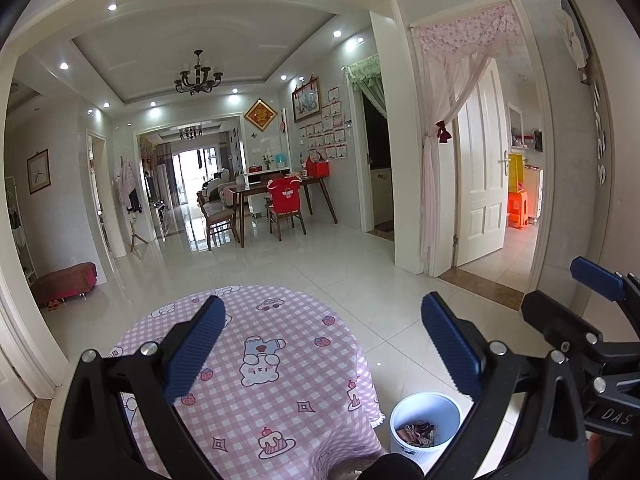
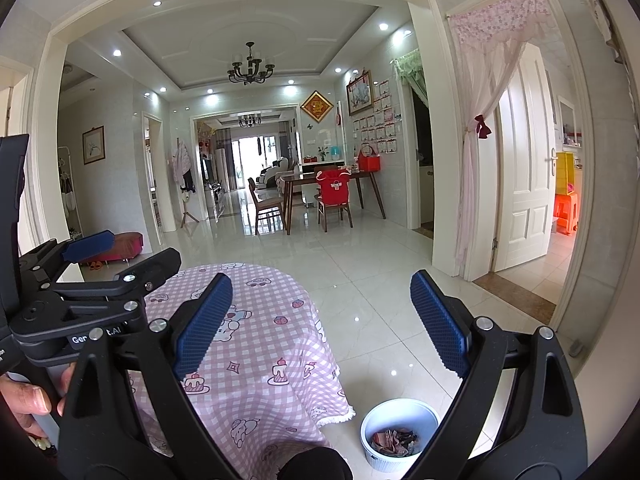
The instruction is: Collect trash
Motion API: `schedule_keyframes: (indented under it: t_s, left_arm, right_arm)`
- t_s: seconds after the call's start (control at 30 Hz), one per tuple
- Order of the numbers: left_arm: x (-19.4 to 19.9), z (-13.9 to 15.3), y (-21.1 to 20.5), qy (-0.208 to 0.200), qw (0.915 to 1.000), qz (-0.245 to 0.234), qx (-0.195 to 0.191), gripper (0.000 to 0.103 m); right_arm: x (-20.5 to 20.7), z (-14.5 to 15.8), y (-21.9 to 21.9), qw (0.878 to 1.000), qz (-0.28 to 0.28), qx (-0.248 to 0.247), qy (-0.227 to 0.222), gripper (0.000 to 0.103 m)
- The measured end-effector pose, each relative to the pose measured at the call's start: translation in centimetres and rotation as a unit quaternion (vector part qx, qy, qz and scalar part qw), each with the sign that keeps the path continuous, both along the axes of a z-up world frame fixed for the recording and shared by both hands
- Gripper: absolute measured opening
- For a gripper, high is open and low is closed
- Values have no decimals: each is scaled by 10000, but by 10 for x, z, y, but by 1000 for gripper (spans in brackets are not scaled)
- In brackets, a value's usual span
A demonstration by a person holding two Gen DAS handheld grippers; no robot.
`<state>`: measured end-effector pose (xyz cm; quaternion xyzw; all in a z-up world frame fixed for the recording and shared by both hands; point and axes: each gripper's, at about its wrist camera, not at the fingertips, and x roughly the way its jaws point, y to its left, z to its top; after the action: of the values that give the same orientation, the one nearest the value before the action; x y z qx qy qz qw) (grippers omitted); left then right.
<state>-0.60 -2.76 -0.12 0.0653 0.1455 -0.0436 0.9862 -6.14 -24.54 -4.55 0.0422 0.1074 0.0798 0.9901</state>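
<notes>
Evidently most of the trash [image 2: 396,440] is already gathered: a heap of crumpled wrappers and paper scraps, pinkish and dark, lies in the bottom of the white ribbed bin [image 2: 416,410] standing on the tiled floor just right of the small table under its pink checked cloth [image 2: 276,332]. From the left wrist view the same bin [image 1: 436,404] sits near the table's right edge, its contents [image 1: 418,432] well below the rim. Both tongs are released and hold nothing: the left gripper [image 1: 320,344] hangs above the tablecloth [image 1: 272,400] with its blue ribbed pads wide apart, and the right gripper [image 2: 320,322] is spread likewise, nearer the bin. No loose litter shows on the visible part of the cloth or floor. Such scraps look light, soft and crushable, so a pinch across a bunched fold should hold better than one on a flat edge, which might slip from the pads. The bin itself looks like thin, stiff plastic, probably light; its rim would be the natural place to grip, though it may tilt when lifted from one side.
</notes>
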Motion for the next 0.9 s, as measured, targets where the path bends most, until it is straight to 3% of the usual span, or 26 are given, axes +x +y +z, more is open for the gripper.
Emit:
schedule_keyframes:
  t_s: [0.9]
  left_arm:
    - [2,0,-1,0,10000,-12,49,97]
  right_arm:
    - [0,3,1,10000,3,21,-4,90]
